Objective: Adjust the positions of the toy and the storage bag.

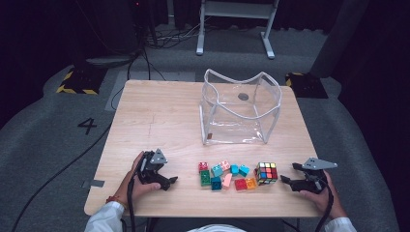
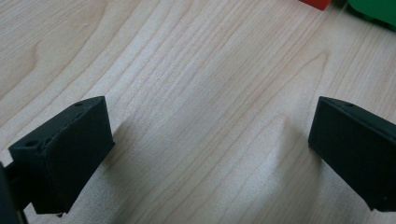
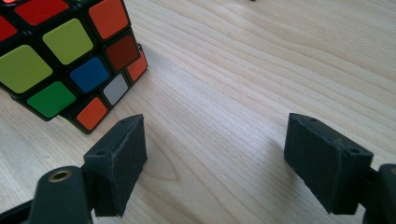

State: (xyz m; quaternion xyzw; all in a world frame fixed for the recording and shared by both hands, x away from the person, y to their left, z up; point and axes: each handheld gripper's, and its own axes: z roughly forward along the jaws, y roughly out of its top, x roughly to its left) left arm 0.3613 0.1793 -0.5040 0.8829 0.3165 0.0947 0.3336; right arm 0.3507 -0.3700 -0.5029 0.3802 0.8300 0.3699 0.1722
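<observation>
Hand-held grippers [image 1: 172, 180] [image 1: 286, 173] flanking blocks [image 1: 223, 175], apart.

A light wooden table [image 1: 159, 116] stands on grey carpeted floor [image 1: 48, 140] marked with a black number 4 [image 1: 87, 125]. Behind it the room falls into darkness, where the white legs of a metal frame [image 1: 234, 24] rise beside a tangle of black cables [image 1: 164, 36]. Yellow-and-black hazard tape [image 1: 75, 82] edges what seem to be dark base plates on either side.
</observation>
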